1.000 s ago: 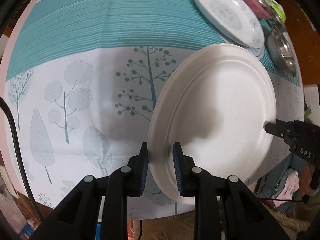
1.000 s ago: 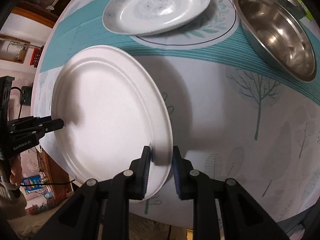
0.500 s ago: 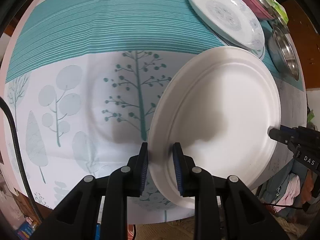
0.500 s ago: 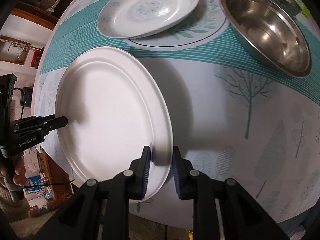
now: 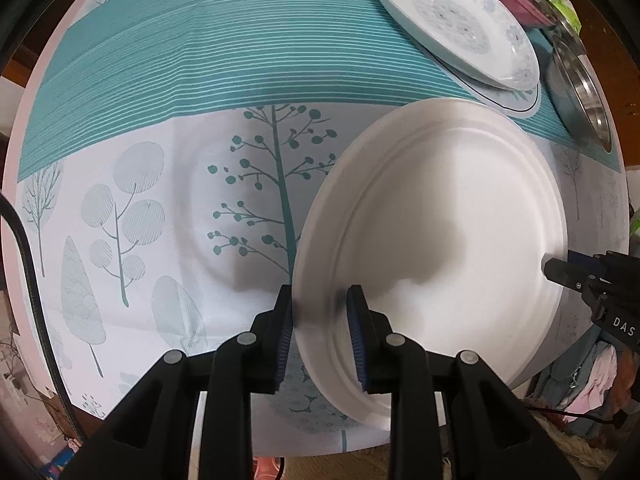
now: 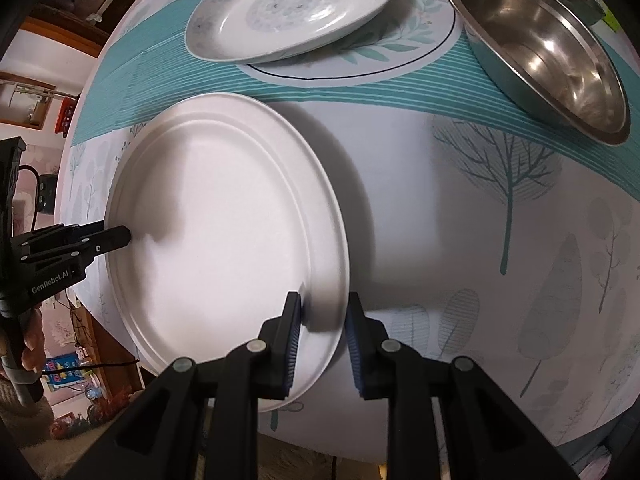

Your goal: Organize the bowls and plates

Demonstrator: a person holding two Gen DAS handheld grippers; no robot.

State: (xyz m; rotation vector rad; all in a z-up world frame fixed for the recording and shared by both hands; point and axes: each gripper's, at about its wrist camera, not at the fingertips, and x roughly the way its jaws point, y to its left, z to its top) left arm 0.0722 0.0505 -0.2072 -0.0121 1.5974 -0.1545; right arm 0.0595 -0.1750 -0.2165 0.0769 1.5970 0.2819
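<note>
Both tongs clench one large plain white round plate (image 5: pixel 448 240) — left gripper (image 5: pixel 320 336) on its left rim, right gripper (image 6: pixel 322 336) opposite — held above the tree-printed tablecloth (image 5: pixel 160 208), near the patterned plate (image 6: pixel 288 4).

a plain white plate (image 5: pixel 448 240) over a tablecloth (image 5: pixel 168 184) that is white with pale grey and teal trees and has a teal band of thin pale stripes; a white plate with a faded blue floral pattern (image 6: pixel 292 8); a silver steel bowl (image 6: pixel 540 44); black grippers with blue pads (image 5: pixel 285 340)
</note>
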